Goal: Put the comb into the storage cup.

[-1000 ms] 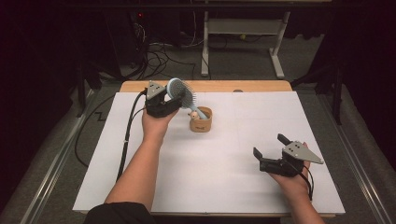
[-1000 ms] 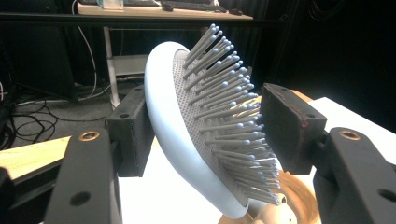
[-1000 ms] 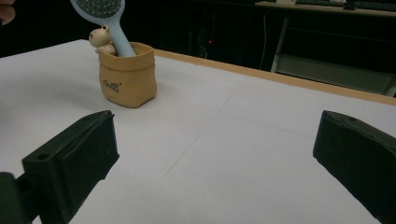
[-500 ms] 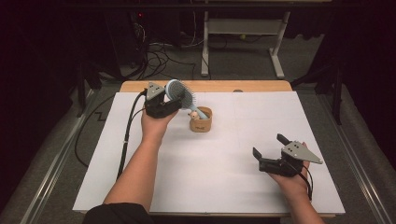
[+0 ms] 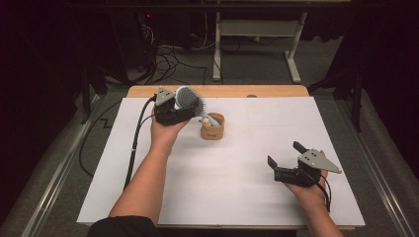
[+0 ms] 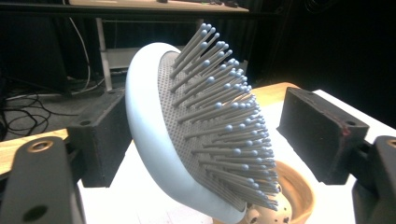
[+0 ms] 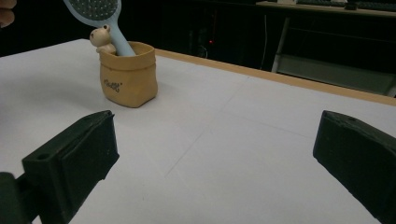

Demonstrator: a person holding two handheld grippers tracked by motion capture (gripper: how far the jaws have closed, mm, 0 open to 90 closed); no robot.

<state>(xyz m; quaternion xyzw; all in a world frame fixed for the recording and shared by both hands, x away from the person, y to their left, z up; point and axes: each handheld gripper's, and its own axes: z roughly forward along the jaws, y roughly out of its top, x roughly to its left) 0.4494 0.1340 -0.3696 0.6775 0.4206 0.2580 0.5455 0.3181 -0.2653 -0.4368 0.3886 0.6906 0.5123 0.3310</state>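
White sheet – wood table, dark rm.

Overhead forward; gripper cameras close, level

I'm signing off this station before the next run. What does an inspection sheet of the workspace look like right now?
Surface: white sheet over a wooden table, flat and clean.
Job's things: pale blue hairbrush stands handle-down in the tan pot, leaning; a small figurine sits at the pot's rim.
Clutter: nothing seen.
Grippers: left tool around the brush head, jaws just been opening, a gap on the bristle side, the back close against the other pad. Right tool open, nothing between its jaws, resting near the sheet's right edge.
Cables: black cable trails from the left tool; more loose on the floor.
Surroundings: dark room, white frame behind.
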